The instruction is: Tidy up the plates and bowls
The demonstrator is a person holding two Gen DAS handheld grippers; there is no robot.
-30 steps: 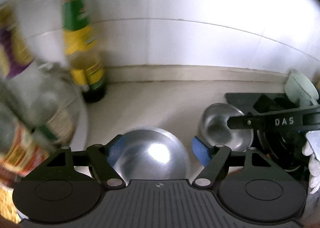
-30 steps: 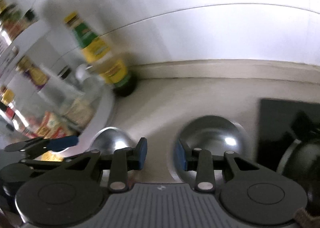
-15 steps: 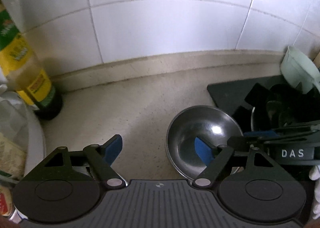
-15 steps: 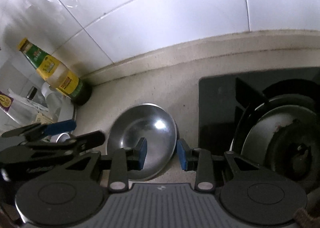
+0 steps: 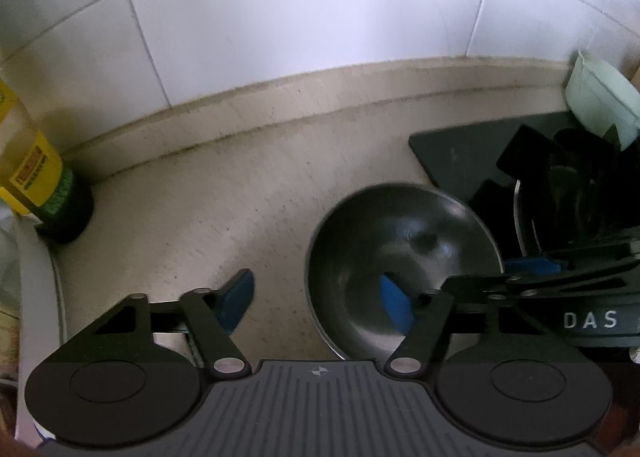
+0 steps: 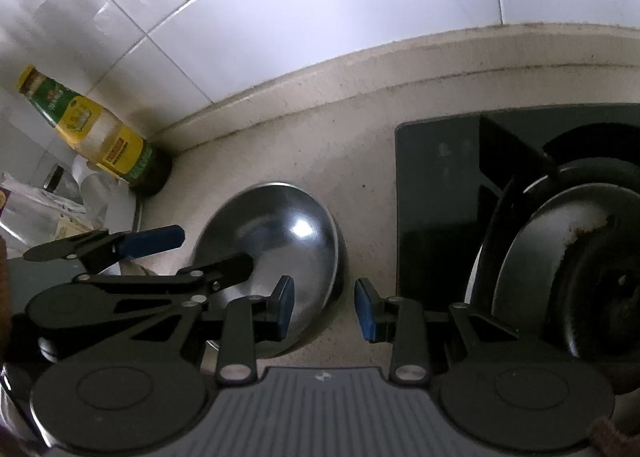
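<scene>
Counter (image 5: 224,193), beige & speckled, meets white tile wall (image 5: 280,37); steel bowl (image 5: 404,241) beside black hob (image 6: 436,185). L gripper (image 5: 316,297) jaws just narrowed, straddling the bowl rim w/o pinching; R gripper (image 6: 325,307) apart, empty.

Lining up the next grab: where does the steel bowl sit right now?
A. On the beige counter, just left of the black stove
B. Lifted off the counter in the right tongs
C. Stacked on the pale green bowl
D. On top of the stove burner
A: the steel bowl rests on the beige counter beside the black stove, and the pads of the right tongs stand apart, one on each side of its rim.
</scene>
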